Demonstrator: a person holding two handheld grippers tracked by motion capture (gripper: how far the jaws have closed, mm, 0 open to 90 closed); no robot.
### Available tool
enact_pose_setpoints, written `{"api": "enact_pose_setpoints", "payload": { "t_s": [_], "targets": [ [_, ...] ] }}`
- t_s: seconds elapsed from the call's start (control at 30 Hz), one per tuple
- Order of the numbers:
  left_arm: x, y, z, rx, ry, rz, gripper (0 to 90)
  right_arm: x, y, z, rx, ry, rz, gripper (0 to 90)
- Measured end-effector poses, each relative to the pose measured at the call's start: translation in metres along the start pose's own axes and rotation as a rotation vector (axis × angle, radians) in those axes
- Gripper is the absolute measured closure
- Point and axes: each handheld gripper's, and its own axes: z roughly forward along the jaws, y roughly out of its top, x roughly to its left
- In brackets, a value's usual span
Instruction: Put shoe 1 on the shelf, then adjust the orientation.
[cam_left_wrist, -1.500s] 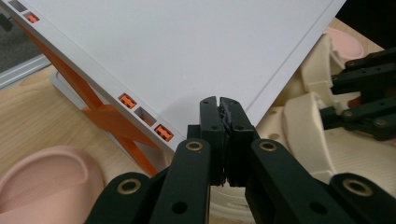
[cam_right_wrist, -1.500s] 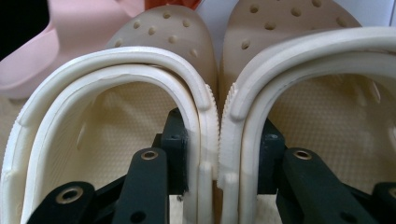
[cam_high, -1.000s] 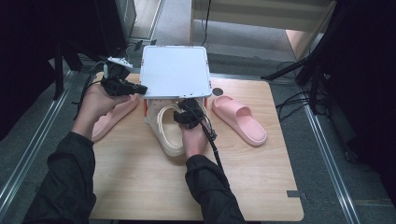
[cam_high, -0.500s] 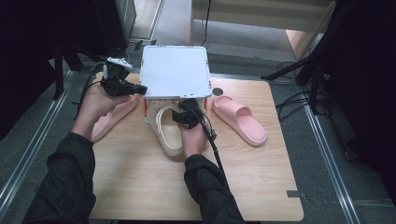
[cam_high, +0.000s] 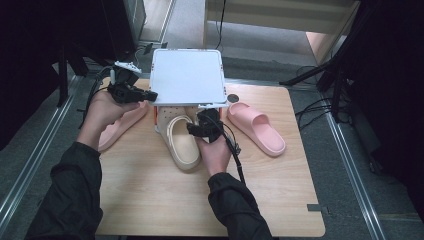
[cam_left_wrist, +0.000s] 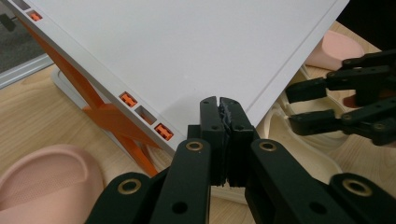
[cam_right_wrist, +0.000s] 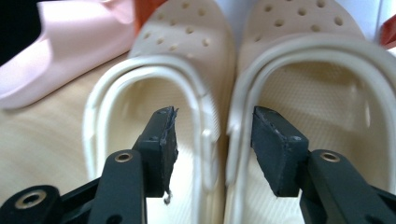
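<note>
A white shelf board (cam_high: 187, 75) on orange legs (cam_left_wrist: 107, 114) stands at the table's back. Two cream slippers (cam_right_wrist: 187, 42) (cam_right_wrist: 308, 28) lie side by side, toes under it. My right gripper (cam_high: 202, 125) (cam_right_wrist: 212, 140) is open and has just been opening. One jaw is inside each slipper and their adjoining side walls stand between the pads, untouched. My left gripper (cam_high: 147, 95) (cam_left_wrist: 220, 105) is shut with pad against pad, its tips at the board's front left corner. The right gripper (cam_left_wrist: 292, 107) also appears in the left gripper view.
One pink slipper (cam_high: 257, 127) lies right of the shelf, another (cam_high: 120, 125) left of it under my left hand. The wooden table (cam_high: 150, 195) has bare room in its near half. Cables trail on the floor to the right.
The right hand has shifted a little at the cream slippers. The left hand and the shelf have kept still.
</note>
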Motion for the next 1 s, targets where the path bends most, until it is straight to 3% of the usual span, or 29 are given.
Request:
{"api": "enact_pose_setpoints", "payload": {
  "t_s": [0.2,0.57,0.9,1.0],
  "targets": [
    [-0.004,0.001,0.001,0.004,0.021,0.000,88.6,0.004,-0.011,-0.015,0.044,0.076,-0.037,58.8],
    [-0.002,-0.002,0.001,-0.013,0.003,-0.020,88.5,0.008,-0.046,-0.037,0.036,0.160,-0.084,84.2],
    [-0.001,-0.003,0.000,-0.020,0.001,-0.028,88.5,0.019,-0.075,-0.041,0.064,0.214,-0.141,89.8],
    [-0.001,-0.003,0.000,-0.019,0.001,-0.031,88.5,0.022,-0.081,-0.040,0.077,0.228,-0.177,90.0]
  ]
}}
